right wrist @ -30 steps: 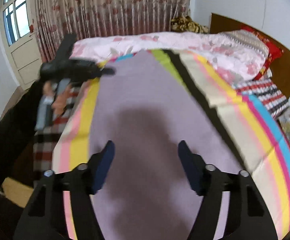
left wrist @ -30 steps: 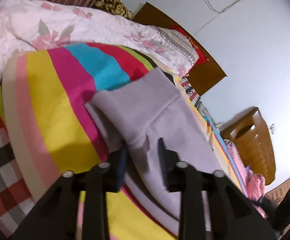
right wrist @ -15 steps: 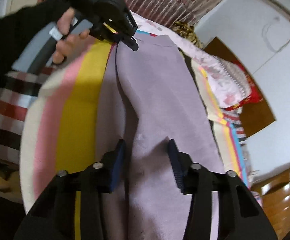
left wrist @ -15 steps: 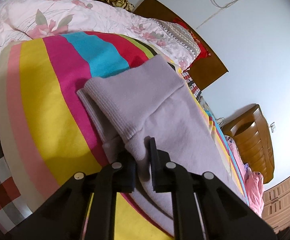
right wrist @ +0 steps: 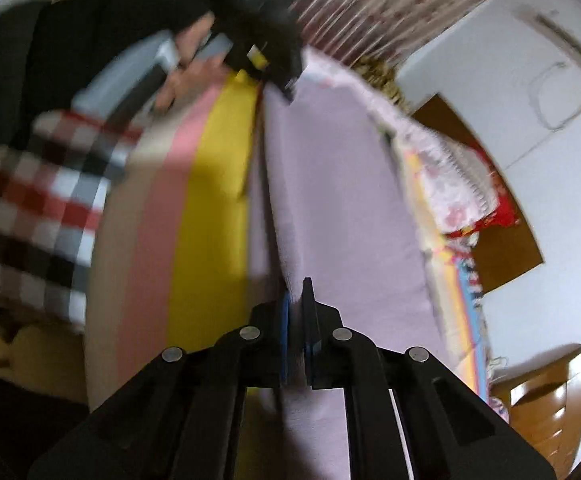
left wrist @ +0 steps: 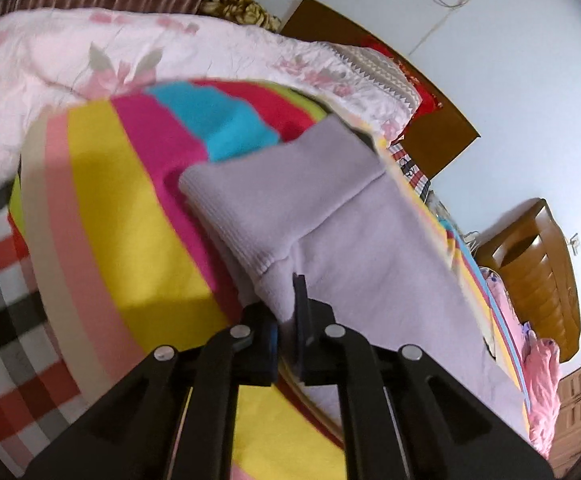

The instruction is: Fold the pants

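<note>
Lilac pants (left wrist: 362, 248) lie along a striped bedspread (left wrist: 130, 216), with their ribbed waistband (left wrist: 274, 184) toward the pink quilt. My left gripper (left wrist: 286, 316) is shut on the pants' near edge just below the waistband. In the right wrist view the pants (right wrist: 330, 184) run away from me. My right gripper (right wrist: 296, 312) is shut on the same long edge farther down the leg. The left gripper (right wrist: 274, 60) shows there too, held by a hand at the far end of the pants.
A pink floral quilt (left wrist: 90, 60) and pillows (left wrist: 374, 68) lie at the bed's head by a wooden headboard (left wrist: 434, 136). A wooden dresser (left wrist: 538, 272) stands by the wall. A checked blanket (right wrist: 38, 196) hangs at the bed's side. Curtains (right wrist: 370, 8) are behind.
Both grippers went from open to shut on the pants' near edge. The right gripper came down close to the fabric, and the edge is now lifted slightly off the bedspread.
</note>
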